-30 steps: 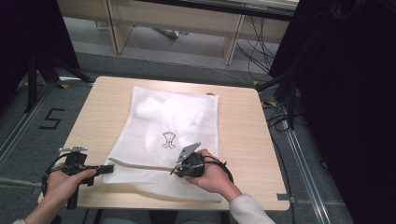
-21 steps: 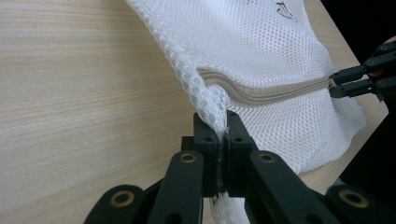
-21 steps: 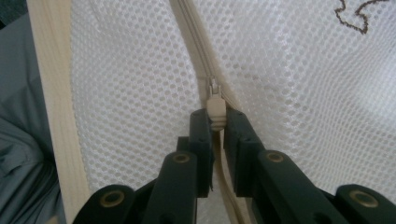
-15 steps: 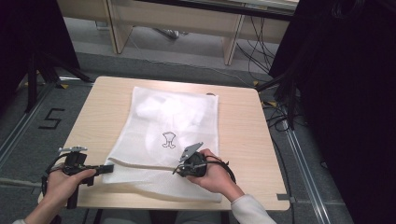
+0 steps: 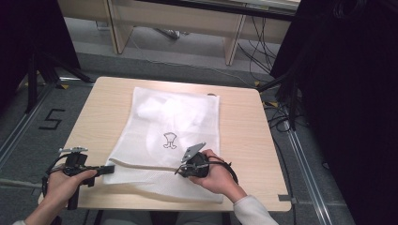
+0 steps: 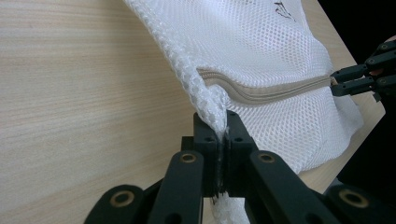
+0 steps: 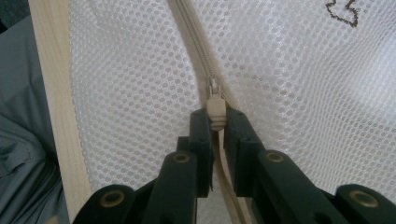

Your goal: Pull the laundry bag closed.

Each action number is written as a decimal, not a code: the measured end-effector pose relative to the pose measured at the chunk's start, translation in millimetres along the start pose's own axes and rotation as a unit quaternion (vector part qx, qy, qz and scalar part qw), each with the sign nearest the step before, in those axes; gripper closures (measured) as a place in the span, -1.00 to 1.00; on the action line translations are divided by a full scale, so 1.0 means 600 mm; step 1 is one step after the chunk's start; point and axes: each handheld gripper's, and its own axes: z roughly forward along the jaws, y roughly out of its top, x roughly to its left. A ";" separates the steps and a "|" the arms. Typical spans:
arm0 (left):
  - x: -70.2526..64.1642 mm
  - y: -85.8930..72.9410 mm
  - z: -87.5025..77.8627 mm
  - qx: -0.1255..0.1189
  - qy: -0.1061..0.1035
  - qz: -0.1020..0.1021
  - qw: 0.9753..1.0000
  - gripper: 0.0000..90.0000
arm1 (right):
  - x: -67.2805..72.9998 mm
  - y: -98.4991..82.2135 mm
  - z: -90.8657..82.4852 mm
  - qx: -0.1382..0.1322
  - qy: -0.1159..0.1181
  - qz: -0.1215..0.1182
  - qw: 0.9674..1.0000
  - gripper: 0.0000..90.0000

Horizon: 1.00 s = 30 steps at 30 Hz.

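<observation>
At lower left, the left gripper clamps the mesh bag corner taut; the right gripper jaws pinch the zipper pull.

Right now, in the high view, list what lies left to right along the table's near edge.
Left hand → left gripper clamped on the mesh bag edge → beige zipper → right gripper on the zipper pull → right hand.

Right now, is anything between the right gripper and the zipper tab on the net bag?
Nothing visible is. The right gripper already has its fingers closed on the beige zipper tab of the white mesh bag, while the left gripper pinches the bag's corner.
</observation>
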 end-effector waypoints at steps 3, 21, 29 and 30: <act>0.000 0.000 0.000 0.001 0.000 0.000 1.000 0.91 | 0.000 0.000 -0.001 0.002 0.001 0.003 1.000 0.84; -0.002 0.000 0.002 -0.010 0.007 -0.009 1.000 0.91 | -0.007 -0.009 -0.010 0.004 0.001 0.011 1.000 0.84; 0.000 0.001 0.000 -0.008 0.006 -0.009 1.000 0.91 | -0.011 -0.015 -0.011 0.009 0.004 0.013 1.000 0.84; 0.000 0.001 0.001 -0.008 0.005 -0.009 1.000 0.91 | -0.011 -0.017 -0.013 0.012 0.003 0.015 1.000 0.84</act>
